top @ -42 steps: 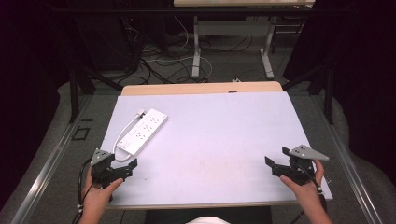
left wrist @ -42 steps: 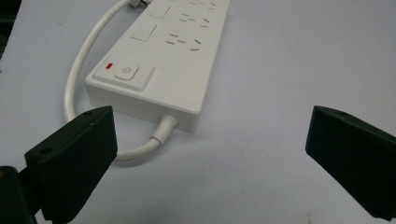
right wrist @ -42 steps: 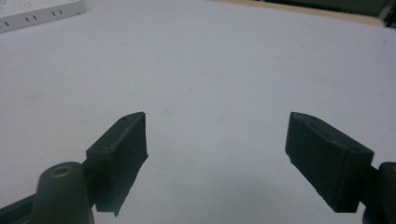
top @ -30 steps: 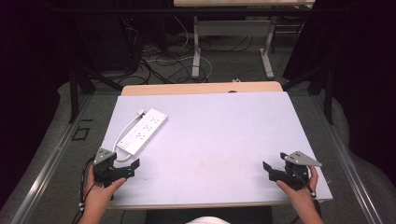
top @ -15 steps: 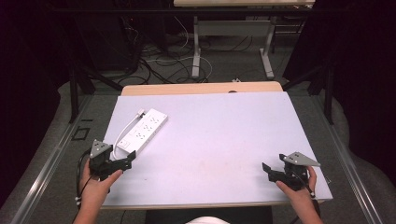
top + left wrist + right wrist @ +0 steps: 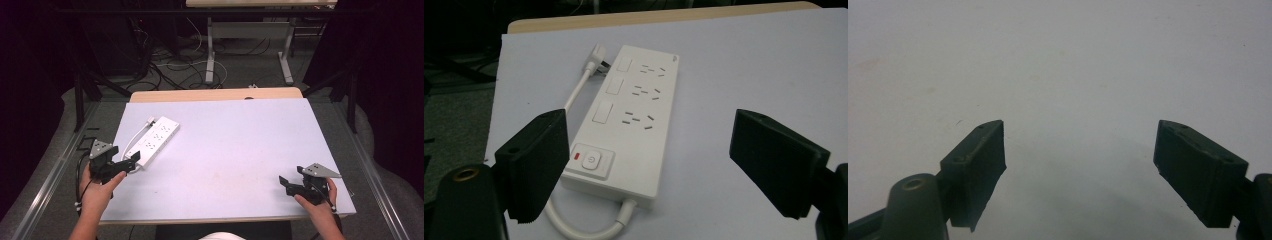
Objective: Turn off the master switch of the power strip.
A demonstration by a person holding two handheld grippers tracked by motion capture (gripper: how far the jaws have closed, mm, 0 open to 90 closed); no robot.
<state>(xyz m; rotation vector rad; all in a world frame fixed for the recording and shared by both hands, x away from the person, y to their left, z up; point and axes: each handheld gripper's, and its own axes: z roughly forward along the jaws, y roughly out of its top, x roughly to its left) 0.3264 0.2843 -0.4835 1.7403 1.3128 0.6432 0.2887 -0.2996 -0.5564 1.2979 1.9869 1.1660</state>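
Note:
A white power strip (image 6: 155,140) lies aslant on the left part of the table, with a round switch (image 6: 590,161) at its near end and a white cable and plug (image 6: 595,56) along its left side. My left gripper (image 6: 131,161) hovers just short of the strip's near end, raised off the table. Its jaws have just been closing a little but stand wide, with nothing pressed between them; in the left gripper view the strip's switch end lies beyond the left gripper (image 6: 656,165). My right gripper (image 6: 286,184) rests near the table's front right, open over bare tabletop (image 6: 1068,75).
The table's white top (image 6: 240,145) spreads between the two hands, with a wooden strip (image 6: 215,95) along its far edge. Beyond it stand metal desk legs (image 6: 210,55) and loose floor cables (image 6: 170,60). Metal rails (image 6: 45,185) run beside the table's left and right sides.
The left hand has lifted its gripper and moved it toward the power strip's near end. The right hand sank slightly at first, then kept still.

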